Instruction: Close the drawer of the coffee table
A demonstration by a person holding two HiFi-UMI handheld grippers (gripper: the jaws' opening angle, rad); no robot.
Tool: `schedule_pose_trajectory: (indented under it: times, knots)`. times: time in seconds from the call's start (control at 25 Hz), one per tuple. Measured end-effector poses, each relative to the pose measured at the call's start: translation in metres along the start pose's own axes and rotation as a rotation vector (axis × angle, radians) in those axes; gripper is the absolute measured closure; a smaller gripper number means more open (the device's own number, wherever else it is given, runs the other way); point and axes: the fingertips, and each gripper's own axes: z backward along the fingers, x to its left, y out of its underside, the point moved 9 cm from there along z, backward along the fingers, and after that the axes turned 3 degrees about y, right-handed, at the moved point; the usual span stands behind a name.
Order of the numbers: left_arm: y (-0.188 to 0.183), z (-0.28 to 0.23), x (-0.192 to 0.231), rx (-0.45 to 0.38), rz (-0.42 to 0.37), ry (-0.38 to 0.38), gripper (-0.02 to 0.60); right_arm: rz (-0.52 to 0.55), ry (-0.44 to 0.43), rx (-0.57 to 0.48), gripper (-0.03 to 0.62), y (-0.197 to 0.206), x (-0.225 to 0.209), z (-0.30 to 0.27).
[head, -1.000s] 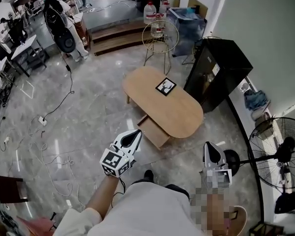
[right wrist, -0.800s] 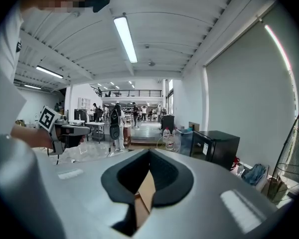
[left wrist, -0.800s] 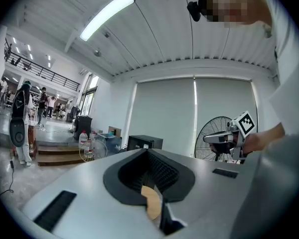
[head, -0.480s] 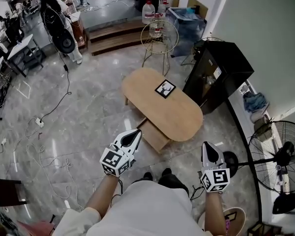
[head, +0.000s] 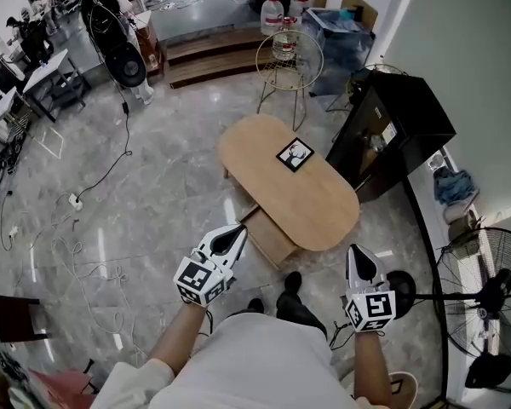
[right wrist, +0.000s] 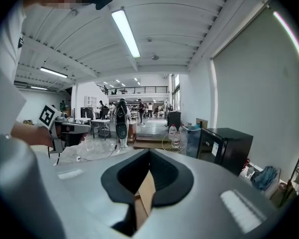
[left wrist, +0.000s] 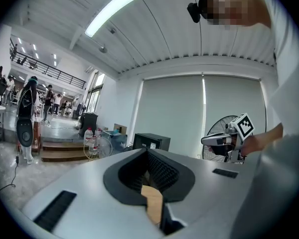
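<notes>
An oval wooden coffee table stands on the grey stone floor, with a black-and-white marker card on top. Its drawer sticks out open from the near long side. My left gripper is held just short of the drawer's left front corner, its jaws shut and empty. My right gripper hovers off the table's near right end, apart from it, tapered shut with nothing held. In the left gripper view the left gripper shows only a thin wood-coloured sliver past its shut jaws; the right gripper looks the same in its own view.
A black cabinet stands right of the table and a standing fan at the far right. A wire stool and water bottles sit beyond the table. Cables trail over the floor at the left. The person's shoes are close to the drawer.
The person has stepped toward the table, one shoe now further forward. Both grippers came closer to the drawer and table end. The drawer stays open; both grippers stay shut.
</notes>
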Motion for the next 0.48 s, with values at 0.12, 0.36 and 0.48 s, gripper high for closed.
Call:
schedule_pose_trajectory:
  times: [0.12, 0.36, 0.48]
  knots:
    - [0.005, -0.017, 0.001, 0.008, 0.021, -0.025, 0.575, 0.000, -0.031, 0.020, 0.583, 0.003, -0.017, -0.018]
    - [0.020, -0.055, 0.003, 0.031, 0.075, -0.076, 0.575, -0.016, -0.095, 0.073, 0.583, 0.017, -0.054, -0.058]
    - [0.029, -0.072, 0.004, 0.046, 0.116, -0.103, 0.575, -0.023, -0.136, 0.102, 0.583, 0.023, -0.071, -0.078]
